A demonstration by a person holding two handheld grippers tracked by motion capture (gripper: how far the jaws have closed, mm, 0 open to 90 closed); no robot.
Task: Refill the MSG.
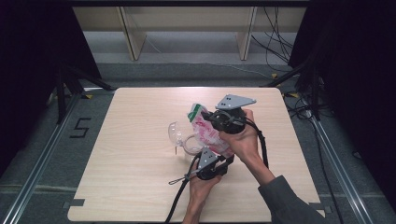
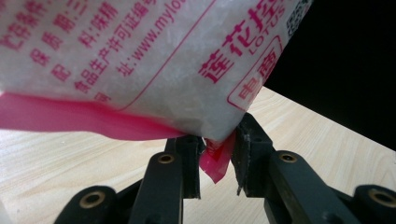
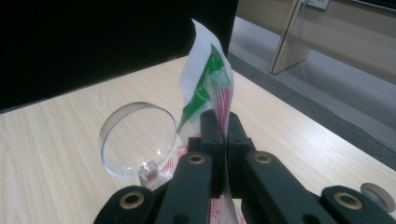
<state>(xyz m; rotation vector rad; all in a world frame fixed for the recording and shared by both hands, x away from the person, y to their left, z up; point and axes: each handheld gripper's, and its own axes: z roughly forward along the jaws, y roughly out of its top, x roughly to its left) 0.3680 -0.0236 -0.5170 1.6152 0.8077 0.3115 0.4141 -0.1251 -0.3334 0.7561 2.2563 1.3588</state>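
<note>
A white bag (image 1: 208, 130) with pink print and a green top strip hangs above the middle of the table. My right gripper (image 1: 211, 116) is shut on its upper edge; in the right gripper view the jaws (image 3: 224, 130) press flat on the thin film of the bag (image 3: 210, 84). My left gripper (image 1: 211, 153) is under the bag. In the left gripper view its jaws (image 2: 218, 158) stand apart, and the bag's (image 2: 140, 60) pink bottom corner hangs in the gap. A clear plastic cup (image 1: 180, 135) lies on its side to the left of the bag, also in the right gripper view (image 3: 135, 140).
The light wooden table (image 1: 140, 186) has bare surface to the left, front and back. A small round clear piece (image 3: 376, 193) lies on the table at the lower right of the right gripper view. Black stands and cables flank the table.
</note>
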